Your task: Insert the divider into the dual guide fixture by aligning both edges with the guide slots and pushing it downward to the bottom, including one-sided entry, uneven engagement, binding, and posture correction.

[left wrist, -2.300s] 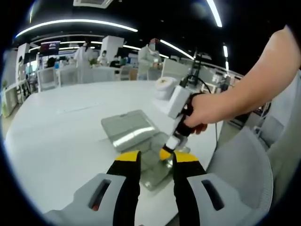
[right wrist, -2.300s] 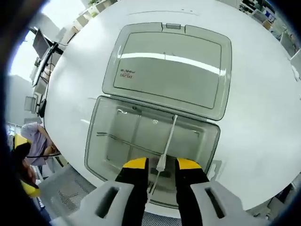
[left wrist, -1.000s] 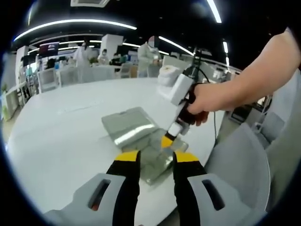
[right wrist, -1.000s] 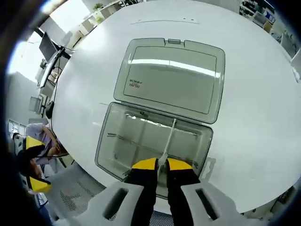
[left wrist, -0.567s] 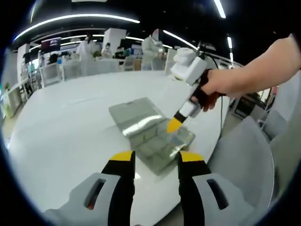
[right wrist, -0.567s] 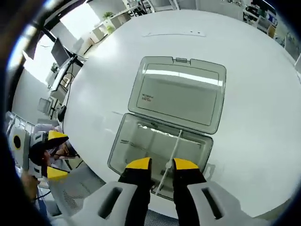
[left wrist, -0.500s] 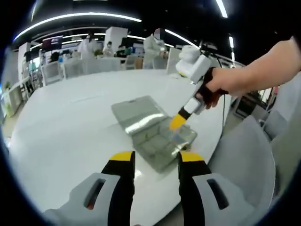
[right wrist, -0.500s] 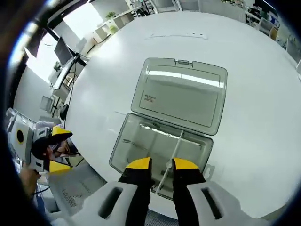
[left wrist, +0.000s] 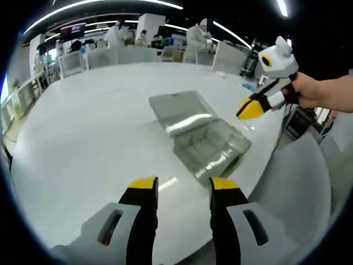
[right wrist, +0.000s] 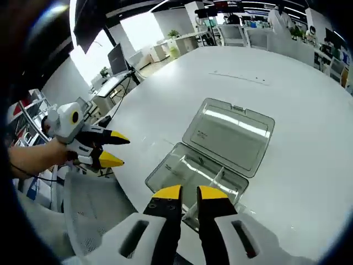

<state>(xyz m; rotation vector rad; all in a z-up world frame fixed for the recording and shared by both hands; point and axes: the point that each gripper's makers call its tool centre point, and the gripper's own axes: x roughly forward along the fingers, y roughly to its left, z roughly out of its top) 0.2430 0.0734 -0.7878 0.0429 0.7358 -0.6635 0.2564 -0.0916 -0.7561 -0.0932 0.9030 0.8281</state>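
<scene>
A clear plastic box (left wrist: pixel 212 148) lies on the round white table (left wrist: pixel 88 127) with its lid (left wrist: pixel 179 109) folded back flat. In the right gripper view the box base (right wrist: pixel 179 171) holds a thin divider (right wrist: pixel 218 175) standing upright across it, and the lid (right wrist: pixel 231 135) lies beyond. My left gripper (left wrist: pixel 183 186) hovers short of the box, open and empty. It also shows at the left, (right wrist: pixel 113 150), held by a hand. My right gripper (right wrist: pixel 188 194) is raised clear of the box, jaws almost together with nothing between. From the left gripper view it hangs above the table's right edge (left wrist: pixel 251 109).
A grey mesh chair (right wrist: pixel 83 218) stands at the table's near edge, and another chair back (left wrist: pixel 300 193) is at the right. Desks, monitors and standing people fill the far room beyond the table. Bare table top spreads left of the box.
My right gripper, shut on the divider in the box a second ago, has let go and lifted well away. The left gripper has drawn back. The divider stays in the box.
</scene>
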